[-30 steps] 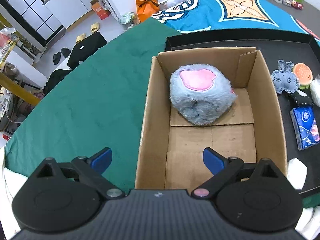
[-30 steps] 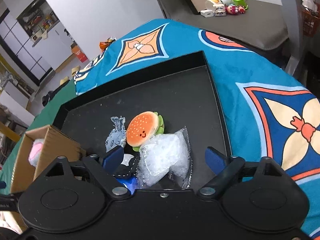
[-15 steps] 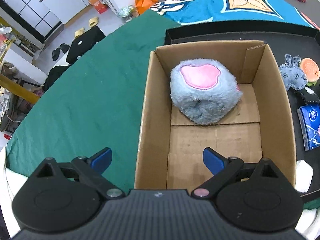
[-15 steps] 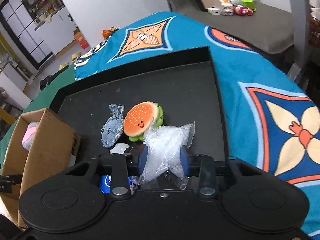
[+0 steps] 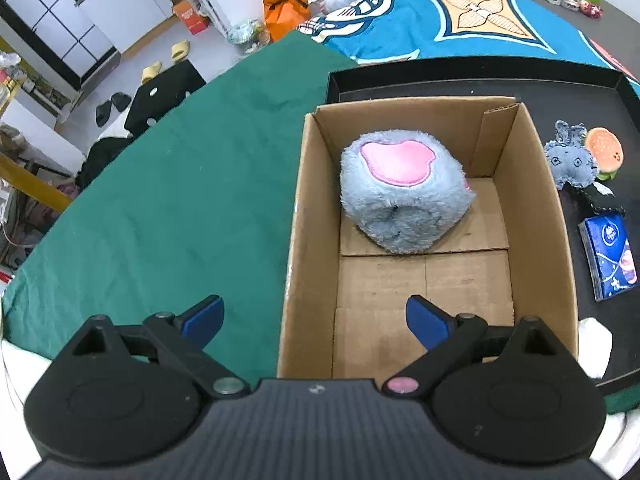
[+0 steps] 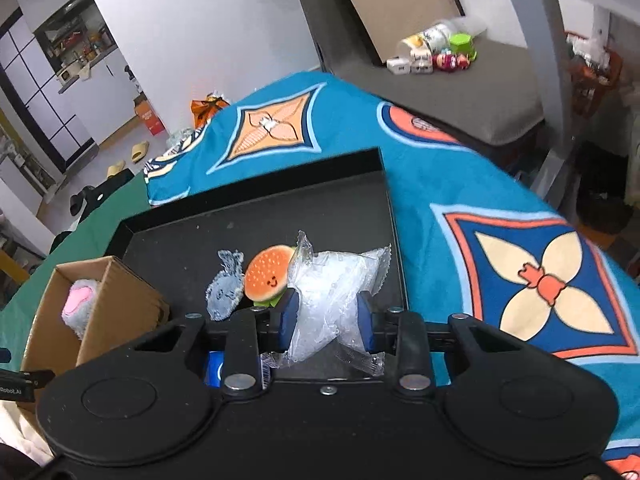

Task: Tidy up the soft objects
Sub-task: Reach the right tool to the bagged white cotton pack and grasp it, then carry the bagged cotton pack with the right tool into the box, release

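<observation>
Right gripper (image 6: 326,322) just squeezed shut on clear plastic packet (image 6: 334,280), lower centre, maybe lifted off black tray (image 6: 256,224). Left gripper (image 5: 314,316) spread wide, empty, above cardboard box (image 5: 536,200).

Your left wrist camera looks steeply down over its own gripper (image 5: 312,320) into the open cardboard box (image 5: 536,208), close above it, with green cloth (image 5: 168,208) to the left and the black tray (image 5: 480,80) behind and right. Your right wrist camera sits low over the black tray (image 6: 256,216), facing forward and down across the blue patterned cloth (image 6: 440,184) toward the room. Both views share the box (image 6: 120,300), tray, burger plush (image 5: 604,150) (image 6: 266,278) and grey plush (image 5: 570,160) (image 6: 226,292).
</observation>
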Demonstrator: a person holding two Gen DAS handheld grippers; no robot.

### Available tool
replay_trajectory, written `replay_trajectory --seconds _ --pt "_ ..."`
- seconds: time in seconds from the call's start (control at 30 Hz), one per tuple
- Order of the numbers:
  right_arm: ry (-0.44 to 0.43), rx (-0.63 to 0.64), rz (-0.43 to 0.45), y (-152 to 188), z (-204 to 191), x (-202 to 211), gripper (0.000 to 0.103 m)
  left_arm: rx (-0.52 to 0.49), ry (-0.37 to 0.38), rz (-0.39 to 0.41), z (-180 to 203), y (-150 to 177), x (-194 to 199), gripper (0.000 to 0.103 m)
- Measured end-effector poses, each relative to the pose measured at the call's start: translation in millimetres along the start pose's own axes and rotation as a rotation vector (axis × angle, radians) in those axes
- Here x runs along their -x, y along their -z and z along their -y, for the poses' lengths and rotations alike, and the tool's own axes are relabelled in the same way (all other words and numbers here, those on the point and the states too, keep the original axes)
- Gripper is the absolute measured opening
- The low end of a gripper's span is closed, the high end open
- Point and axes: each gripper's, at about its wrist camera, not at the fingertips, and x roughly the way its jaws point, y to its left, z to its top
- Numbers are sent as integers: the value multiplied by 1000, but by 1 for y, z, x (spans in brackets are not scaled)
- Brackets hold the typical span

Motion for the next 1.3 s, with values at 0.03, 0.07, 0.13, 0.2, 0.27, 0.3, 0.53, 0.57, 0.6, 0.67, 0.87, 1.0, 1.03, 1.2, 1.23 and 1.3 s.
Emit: replay_trajectory --seconds 0.03,0.07,0.13,0.2,0.27,0.3,0.53,0.57,0.6,0.67,0.87,1.0,1.03,1.2,1.23,1.3 --pt "-1 2 5 0 -2 3 31 -8 -2 5 0 1 1 97" --pt "-3 3 10 -1 -4 6 31 -13 0 9 -1 2 3 97" --pt "-2 11 22 -2 -8 12 31 -8 14 18 -4 3 4 97" --pt "1 20 36 -2 -13 18 31 3 28 26 -8 4 5 97" --pt "3 26 48 -3 -17 24 31 8 40 34 -11 6 6 97" --pt "4 30 52 -3 -20 26 31 8 44 40 -12 7 7 97" --pt "-13 74 79 -3 -43 42 31 31 90 55 -21 11 9 94" --pt "-13 81 81 -3 -47 43 31 47 99 61 -24 12 9 94" --pt "-12 90 82 -4 -51 45 31 54 109 69 -25 13 10 94" --pt "-14 97 85 -5 -59 48 31 42 117 80 -26 15 12 94" --pt "-40 135 89 -9 -85 55 31 40 150 87 -29 21 10 89" --pt "-48 159 88 -10 -102 55 31 35 162 99 -31 24 9 84" --pt "-50 166 87 -10 -106 54 31 35 163 104 -32 25 8 82" --pt "-61 202 76 -9 -127 50 31 50 176 106 -39 27 3 68" --pt "-63 209 74 -8 -131 50 31 53 180 106 -41 28 1 64" --pt "-70 226 69 -7 -140 48 31 53 185 107 -43 29 -1 58"
